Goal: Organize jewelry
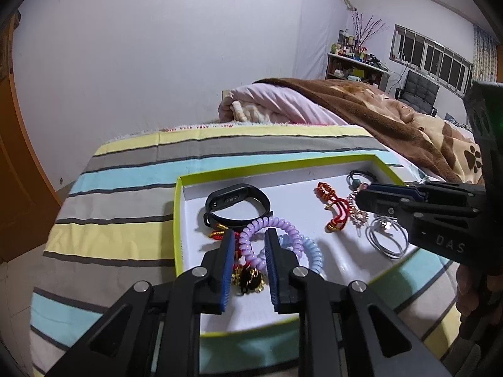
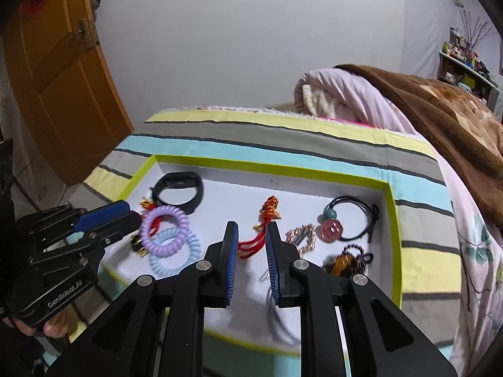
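A white tray with a lime-green rim (image 1: 276,165) (image 2: 270,166) lies on a striped cloth and holds jewelry. My left gripper (image 1: 250,242) is open, its fingers straddling a purple coil bracelet (image 1: 261,235) (image 2: 163,229) beside a light-blue coil (image 1: 309,251) (image 2: 176,257) and a black fitness band (image 1: 237,204) (image 2: 179,190). My right gripper (image 2: 251,235) is open over a red knotted cord charm (image 2: 267,216) (image 1: 333,207). A rose-gold chain (image 2: 303,238), a black hair tie with a pink charm (image 2: 345,220) and dark beads (image 2: 345,260) lie to its right.
The striped cloth (image 1: 125,188) covers a raised surface. A pink quilt and a brown blanket (image 1: 361,110) lie behind and to the right. An orange door (image 2: 63,78) stands at the left. A silver-grey cord loop (image 1: 386,235) lies at the tray's right side.
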A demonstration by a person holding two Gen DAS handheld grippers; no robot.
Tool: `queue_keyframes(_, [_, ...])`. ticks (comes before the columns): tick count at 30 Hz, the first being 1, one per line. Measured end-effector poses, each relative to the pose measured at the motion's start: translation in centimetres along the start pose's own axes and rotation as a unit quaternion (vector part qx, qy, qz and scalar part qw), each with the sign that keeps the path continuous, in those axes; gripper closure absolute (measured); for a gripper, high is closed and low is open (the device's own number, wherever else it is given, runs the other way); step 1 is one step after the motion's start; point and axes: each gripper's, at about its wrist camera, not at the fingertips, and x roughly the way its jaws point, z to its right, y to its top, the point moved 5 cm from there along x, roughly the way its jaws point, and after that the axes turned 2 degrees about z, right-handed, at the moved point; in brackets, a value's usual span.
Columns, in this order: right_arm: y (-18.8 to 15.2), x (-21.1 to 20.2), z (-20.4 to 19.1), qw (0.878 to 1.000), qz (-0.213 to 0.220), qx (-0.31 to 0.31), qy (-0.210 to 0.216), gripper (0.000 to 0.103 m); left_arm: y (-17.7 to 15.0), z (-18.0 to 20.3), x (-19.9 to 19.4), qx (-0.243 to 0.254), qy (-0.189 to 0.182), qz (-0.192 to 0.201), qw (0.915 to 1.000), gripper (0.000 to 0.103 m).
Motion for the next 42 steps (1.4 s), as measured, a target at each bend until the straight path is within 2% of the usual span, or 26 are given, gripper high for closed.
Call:
queue_keyframes(7, [-1.4, -4.7, -1.6, 1.000, 0.030, -0.008, 0.000, 0.082, -0.7, 0.6, -4.6, 0.000, 0.002, 0.030, 0.9996, 0.079])
queue_keyframes(10, [-2.4, -6.7, -2.4, 0.999, 0.042, -0.013, -0.003, 0.067, -1.6, 0.9, -6.7, -0.005, 0.005, 0.040, 0.9992, 0.078])
queue_keyframes(24, [-9.0, -14.0, -5.5, 0.997, 0.076, -0.012, -0.029, 0.067, -6.4, 2.1, -13.7, -0.031, 0.030, 0.065, 0.9970, 0.078])
queue_keyframes(28, [-10.7, -15.3, -6.0, 0.996, 0.080, -0.004, -0.034, 0.067, -7.7, 2.6, -14.7, -0.022, 0.051, 0.070, 0.9960, 0.078])
queue_keyframes(42, [-14.1, -18.1, -6.0, 0.995, 0.085, 0.008, -0.054, 0.067, -10.5, 4.7, -16.4, -0.028, 0.036, 0.064, 0.9969, 0.078])
